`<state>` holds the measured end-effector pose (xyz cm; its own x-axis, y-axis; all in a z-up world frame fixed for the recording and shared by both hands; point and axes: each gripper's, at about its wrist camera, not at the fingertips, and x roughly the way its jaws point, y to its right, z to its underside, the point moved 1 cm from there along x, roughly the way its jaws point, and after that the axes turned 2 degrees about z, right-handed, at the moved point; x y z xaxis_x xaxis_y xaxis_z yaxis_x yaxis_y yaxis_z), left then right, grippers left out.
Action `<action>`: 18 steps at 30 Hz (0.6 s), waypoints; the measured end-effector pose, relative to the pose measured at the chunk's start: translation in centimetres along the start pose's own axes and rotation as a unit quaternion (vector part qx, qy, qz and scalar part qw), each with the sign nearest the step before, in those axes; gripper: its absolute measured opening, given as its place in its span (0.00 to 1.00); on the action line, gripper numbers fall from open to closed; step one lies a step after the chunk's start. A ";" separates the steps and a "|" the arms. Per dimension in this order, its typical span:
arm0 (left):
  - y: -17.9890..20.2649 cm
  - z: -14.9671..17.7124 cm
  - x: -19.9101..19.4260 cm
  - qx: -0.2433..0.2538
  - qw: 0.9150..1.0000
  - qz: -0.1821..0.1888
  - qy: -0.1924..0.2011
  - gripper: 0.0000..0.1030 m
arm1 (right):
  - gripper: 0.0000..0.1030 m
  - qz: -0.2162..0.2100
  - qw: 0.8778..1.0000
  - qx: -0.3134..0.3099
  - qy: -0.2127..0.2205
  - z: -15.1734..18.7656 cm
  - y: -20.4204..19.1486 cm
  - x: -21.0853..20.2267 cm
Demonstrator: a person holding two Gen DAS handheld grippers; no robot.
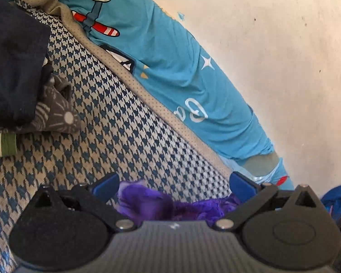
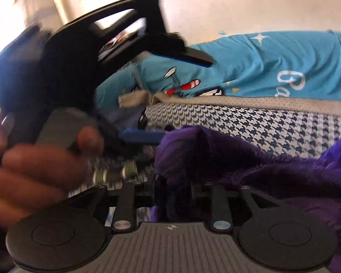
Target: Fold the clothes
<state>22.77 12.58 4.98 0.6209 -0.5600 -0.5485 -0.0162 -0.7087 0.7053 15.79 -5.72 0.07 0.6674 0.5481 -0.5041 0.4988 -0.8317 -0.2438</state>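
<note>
A fuzzy purple garment (image 2: pixel 250 166) lies bunched on the houndstooth mat (image 2: pixel 250 122). In the right wrist view my right gripper (image 2: pixel 177 191) has its jaws close together with purple cloth bunched between them, and the cloth hides the fingertips. My left gripper (image 2: pixel 186 97) appears at the left of that view, held by a hand (image 2: pixel 34 166), with its blue pads (image 2: pixel 143 135) spread wide. In the left wrist view the left gripper (image 1: pixel 173 185) stands open just above a fold of the purple garment (image 1: pixel 152 202), its pads not touching the cloth.
A teal sheet (image 1: pixel 161 52) with an aeroplane print and a tan dotted edging (image 1: pixel 147 91) runs along a pale wall (image 1: pixel 272 56). A pile of dark clothes (image 1: pixel 13 63) sits on the mat (image 1: pixel 106 122) at the left. Blue fabric (image 1: pixel 336 198) lies at the far right.
</note>
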 end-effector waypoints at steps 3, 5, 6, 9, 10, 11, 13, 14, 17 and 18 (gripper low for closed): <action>0.4 0.6 0.3 0.012 1.000 -0.010 -0.005 1.00 | 0.35 0.014 0.999 -0.034 0.000 0.0 0.1 -2.2; 0.7 1.0 0.5 0.019 1.000 -0.014 -0.007 1.00 | 0.36 0.027 0.999 -0.041 0.001 0.0 0.5 -3.5; 0.8 1.1 0.6 0.023 1.000 -0.016 -0.009 1.00 | 0.36 0.034 0.999 -0.042 0.002 0.0 0.8 -4.2; 1.2 1.9 1.5 0.035 0.999 -0.018 -0.028 1.00 | 0.37 0.086 0.995 -0.047 0.016 -0.2 2.3 -6.1; 1.3 2.2 1.8 0.037 0.999 -0.020 -0.035 1.00 | 0.39 0.110 0.992 -0.053 0.025 -0.3 2.9 -6.6; 1.4 2.5 2.2 0.040 0.998 -0.022 -0.042 1.00 | 0.42 0.134 0.989 -0.058 0.033 -0.5 3.5 -7.2; 1.8 3.1 2.9 0.049 0.997 -0.026 -0.054 1.00 | 0.46 0.190 0.979 -0.064 0.046 -0.7 4.8 -8.3; 2.0 3.5 3.3 0.057 0.996 -0.029 -0.061 1.00 | 0.46 0.217 0.972 -0.068 0.052 -0.9 5.4 -8.7; 2.8 4.6 4.4 0.080 0.993 -0.036 -0.079 1.00 | 0.47 0.285 0.953 -0.074 0.067 -1.4 7.4 -9.6; 3.0 4.8 4.7 0.087 0.992 -0.039 -0.084 1.00 | 0.47 0.298 0.949 -0.073 0.070 -1.7 8.0 -9.7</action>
<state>21.85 5.75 2.42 0.4869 -0.5543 -0.6750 -0.1173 -0.8074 0.5783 14.26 -17.59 4.42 0.9168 -0.0018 -0.3993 0.0731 -0.9823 0.1722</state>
